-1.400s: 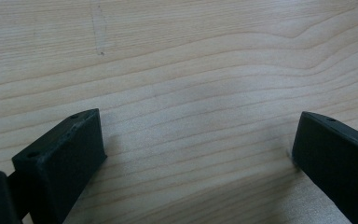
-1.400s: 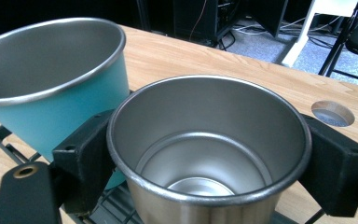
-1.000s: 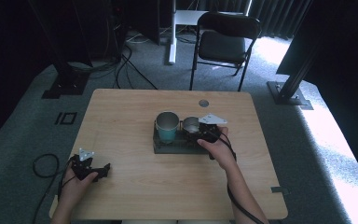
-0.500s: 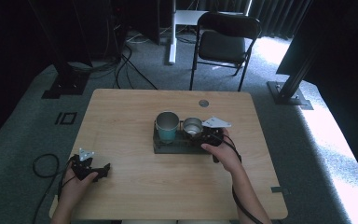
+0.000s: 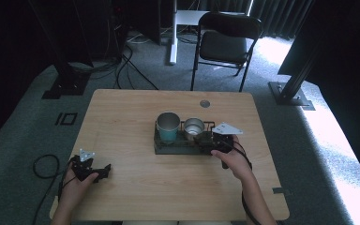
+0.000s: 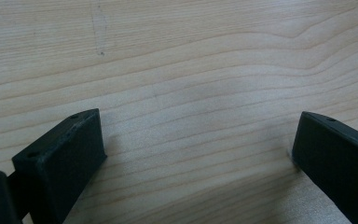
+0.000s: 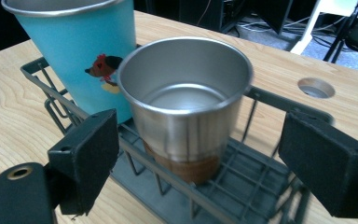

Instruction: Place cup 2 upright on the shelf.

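A dark wire rack is placed near the middle of the wooden table, a little toward the right side. Two cups are standing upright in it: a blue cup at the left end and a steel cup just beside it, at its right.

The right gripper is held at the right end of the rack. In the right gripper view its jaws are spread wide, and the steel cup is seen between them but is not touched; free space is left on both sides of its rim. The blue cup is almost touching the steel one.

The left gripper is rested near the front left edge of the table, well apart from the rack. Its jaws are also opened wide over bare wood, with nothing between them.
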